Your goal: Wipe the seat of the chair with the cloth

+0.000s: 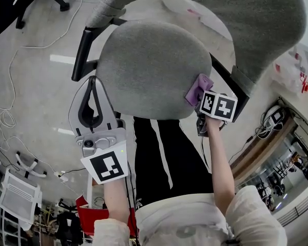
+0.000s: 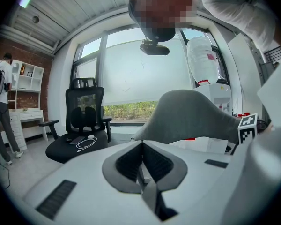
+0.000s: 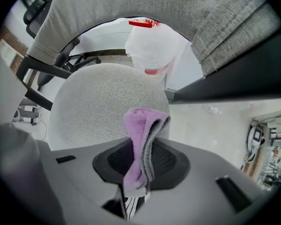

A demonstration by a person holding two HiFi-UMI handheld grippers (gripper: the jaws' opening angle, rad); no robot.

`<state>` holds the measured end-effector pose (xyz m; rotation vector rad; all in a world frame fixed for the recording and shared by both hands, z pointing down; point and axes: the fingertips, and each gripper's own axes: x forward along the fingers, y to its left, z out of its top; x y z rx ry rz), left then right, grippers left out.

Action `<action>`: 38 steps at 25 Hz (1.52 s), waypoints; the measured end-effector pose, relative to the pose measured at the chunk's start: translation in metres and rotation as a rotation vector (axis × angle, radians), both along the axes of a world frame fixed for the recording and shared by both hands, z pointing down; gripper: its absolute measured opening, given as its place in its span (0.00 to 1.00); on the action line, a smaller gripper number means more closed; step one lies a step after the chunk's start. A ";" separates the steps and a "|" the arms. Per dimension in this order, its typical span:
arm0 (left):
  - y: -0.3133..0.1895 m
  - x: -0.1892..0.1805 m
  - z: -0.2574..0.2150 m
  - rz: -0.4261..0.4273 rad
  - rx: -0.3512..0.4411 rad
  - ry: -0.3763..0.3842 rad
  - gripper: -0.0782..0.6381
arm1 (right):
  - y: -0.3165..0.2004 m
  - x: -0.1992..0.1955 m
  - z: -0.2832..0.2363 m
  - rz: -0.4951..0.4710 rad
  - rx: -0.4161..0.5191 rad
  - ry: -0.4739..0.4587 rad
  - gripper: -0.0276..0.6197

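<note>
- Head view: a grey fabric chair seat (image 1: pixel 154 70) fills the middle, with its grey fabric backrest (image 1: pixel 236 19) above it. The right gripper (image 1: pixel 199 95) holds a folded purple cloth (image 1: pixel 197 87) at the seat's right rim. The left gripper (image 1: pixel 93 81) hangs beside the seat's left edge.
- Left gripper view: the left gripper (image 2: pixel 142 146) has its jaws pressed together with nothing between them. The grey seat (image 2: pixel 192 116) rises just behind them. Farther off stands a black mesh office chair (image 2: pixel 84 116), its seat carrying a coiled white cable (image 2: pixel 86 143). A person (image 2: pixel 2 107) stands at the far left.
- Right gripper view: the right gripper (image 3: pixel 140 165) is clamped on the purple cloth (image 3: pixel 139 125). The cloth's long axis runs straight up out of the jaws, and its folded top end points at the grey seat (image 3: pixel 98 107). Whether the two touch cannot be told. A white plastic bag (image 3: pixel 152 50) sits beyond, and its contents cannot be made out.
</note>
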<state>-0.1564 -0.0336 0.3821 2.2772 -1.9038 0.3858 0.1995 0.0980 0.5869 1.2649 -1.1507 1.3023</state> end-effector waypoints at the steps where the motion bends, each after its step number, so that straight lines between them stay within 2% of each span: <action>1: 0.001 -0.003 0.000 -0.007 0.001 -0.001 0.13 | -0.001 -0.001 -0.003 0.002 0.011 -0.001 0.19; 4: 0.004 -0.010 -0.002 -0.028 0.006 0.005 0.13 | -0.008 -0.017 -0.026 -0.002 0.071 -0.048 0.19; 6: 0.008 -0.015 -0.004 -0.044 0.014 0.009 0.13 | -0.016 -0.046 -0.047 -0.015 0.121 -0.137 0.19; 10: 0.014 -0.028 -0.010 -0.076 0.035 0.020 0.13 | -0.019 -0.153 -0.070 -0.064 0.153 -0.419 0.19; 14: 0.018 -0.043 -0.013 -0.114 0.052 0.010 0.13 | -0.010 -0.275 -0.059 -0.092 0.141 -0.668 0.19; 17: 0.022 -0.055 -0.015 -0.139 0.056 0.001 0.13 | -0.008 -0.341 -0.044 -0.087 0.130 -0.777 0.19; 20: 0.028 -0.067 -0.015 -0.155 0.056 -0.027 0.13 | -0.007 -0.376 -0.026 -0.078 0.113 -0.806 0.19; 24: 0.035 -0.083 -0.009 -0.187 0.042 -0.043 0.13 | -0.004 -0.384 -0.003 -0.098 0.102 -0.769 0.19; 28: 0.038 -0.077 0.000 -0.196 0.020 0.000 0.13 | 0.002 -0.364 0.007 -0.122 0.083 -0.767 0.19; 33: 0.036 -0.046 0.006 -0.123 -0.003 0.040 0.13 | 0.022 -0.317 0.004 -0.140 0.082 -0.718 0.19; 38: 0.027 0.006 0.000 0.012 -0.005 0.075 0.13 | 0.050 -0.240 0.006 -0.145 0.058 -0.647 0.19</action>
